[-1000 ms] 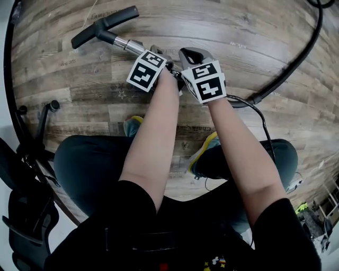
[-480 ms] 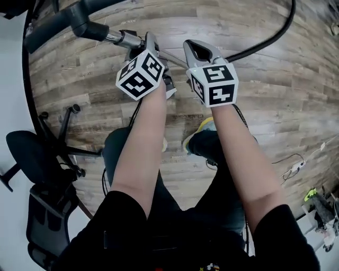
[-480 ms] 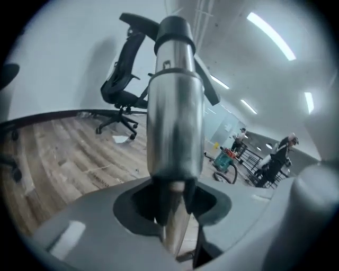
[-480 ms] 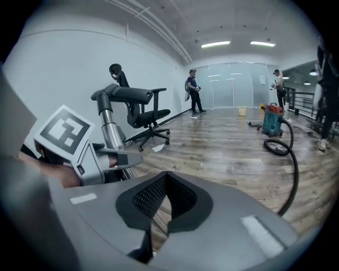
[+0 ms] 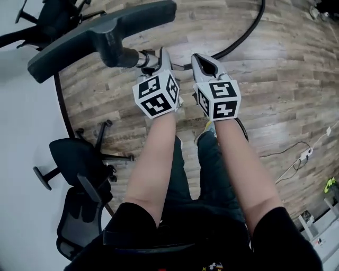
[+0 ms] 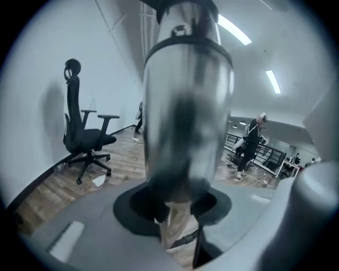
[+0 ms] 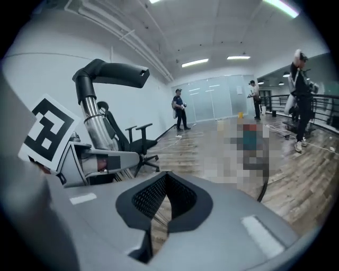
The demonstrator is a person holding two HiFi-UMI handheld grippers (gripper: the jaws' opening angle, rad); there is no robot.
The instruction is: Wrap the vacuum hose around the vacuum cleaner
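The vacuum wand's black handle (image 5: 100,34) fills the upper left of the head view, raised well off the floor. Its metal tube (image 5: 139,57) runs into my left gripper (image 5: 161,61), which is shut on it. In the left gripper view the tube (image 6: 185,106) stands upright between the jaws of the left gripper (image 6: 175,211). My right gripper (image 5: 204,62) hovers just right of the tube, shut with nothing in it. The right gripper view shows the right gripper (image 7: 159,211), the handle (image 7: 111,71) and the tube (image 7: 95,124). The black hose (image 5: 248,33) curves over the floor beyond.
Two black office chairs stand on the wooden floor, one at the lower left (image 5: 79,159) and one at the top left (image 5: 53,16). A thin cable with a power strip (image 5: 304,156) lies at the right. People (image 7: 180,108) stand far off in the room.
The wand has come up off the floor toward the head camera, still held by my left gripper. Both grippers rose with it, and the floor now looks farther away.
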